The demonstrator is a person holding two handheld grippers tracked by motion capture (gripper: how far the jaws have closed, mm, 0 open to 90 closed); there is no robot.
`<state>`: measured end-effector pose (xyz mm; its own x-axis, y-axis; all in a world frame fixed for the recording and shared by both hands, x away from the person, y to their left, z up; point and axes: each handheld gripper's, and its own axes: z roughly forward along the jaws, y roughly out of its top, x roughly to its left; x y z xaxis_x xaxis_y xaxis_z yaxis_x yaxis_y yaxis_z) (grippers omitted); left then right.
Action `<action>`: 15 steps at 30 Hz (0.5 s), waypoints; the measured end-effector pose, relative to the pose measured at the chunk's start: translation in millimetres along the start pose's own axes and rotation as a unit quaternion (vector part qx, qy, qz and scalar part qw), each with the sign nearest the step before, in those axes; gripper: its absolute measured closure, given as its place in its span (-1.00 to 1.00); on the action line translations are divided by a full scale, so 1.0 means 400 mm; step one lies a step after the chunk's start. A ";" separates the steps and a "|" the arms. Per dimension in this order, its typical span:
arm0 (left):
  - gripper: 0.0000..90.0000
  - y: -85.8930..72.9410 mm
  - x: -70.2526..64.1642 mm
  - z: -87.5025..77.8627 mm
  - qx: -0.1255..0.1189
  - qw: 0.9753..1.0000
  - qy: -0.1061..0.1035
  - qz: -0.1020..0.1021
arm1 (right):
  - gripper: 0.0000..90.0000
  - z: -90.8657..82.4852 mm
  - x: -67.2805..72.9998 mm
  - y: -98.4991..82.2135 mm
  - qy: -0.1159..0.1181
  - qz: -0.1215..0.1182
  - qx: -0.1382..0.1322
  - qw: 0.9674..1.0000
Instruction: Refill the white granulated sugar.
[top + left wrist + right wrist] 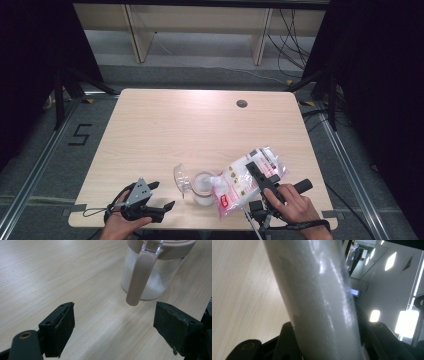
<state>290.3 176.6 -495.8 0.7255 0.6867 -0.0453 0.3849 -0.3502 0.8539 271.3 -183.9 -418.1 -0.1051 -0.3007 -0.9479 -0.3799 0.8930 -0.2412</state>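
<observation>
A clear jar (202,189) with a beige rim stands near the table's front edge, its clear lid (182,177) flipped open to the left. White granules lie in its bottom. A plastic bag of white granules (248,181) with red print leans tilted, its lower corner at the jar's mouth. My right gripper (256,172) is shut on the bag's upper part. In the right gripper view the bag (319,302) runs up between the jaws. My left gripper (162,195) stands open left of the jar, and its own view shows the jar (155,280) and beige handle (140,277) just beyond the jaws.
The light wooden table (175,125) has a round cable hole (242,103) at the back right. Beyond it stand pale shelf units (200,25) with cables on the floor. Dark stands and curtains flank both sides.
</observation>
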 end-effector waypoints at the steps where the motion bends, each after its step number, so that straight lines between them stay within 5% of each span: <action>1: -0.63 0.000 0.000 0.000 0.000 1.000 0.000 -0.001 | 0.40 0.003 0.000 0.000 -0.002 -0.001 -0.006 1.000; 4: -0.62 0.000 0.001 0.000 0.000 1.000 0.000 0.000 | 0.40 0.002 -0.004 0.002 -0.008 -0.015 -0.012 1.000; 5: -0.62 0.000 0.000 -0.001 0.002 1.000 0.002 0.001 | 0.40 -0.001 0.002 0.003 0.001 0.003 -0.004 1.000; 9: -0.62 0.000 0.001 0.000 0.000 1.000 0.001 0.000 | 0.41 -0.003 -0.008 0.008 -0.006 -0.008 -0.016 1.000; 15: -0.62 0.000 0.000 0.001 -0.001 1.000 0.000 -0.002 | 0.41 -0.006 -0.005 0.015 -0.011 0.014 -0.019 1.000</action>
<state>290.4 176.4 -496.2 0.7241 0.6880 -0.0477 0.3862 -0.3472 0.8546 266.9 -178.9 -417.3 -0.0966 -0.2686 -0.9584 -0.4118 0.8874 -0.2072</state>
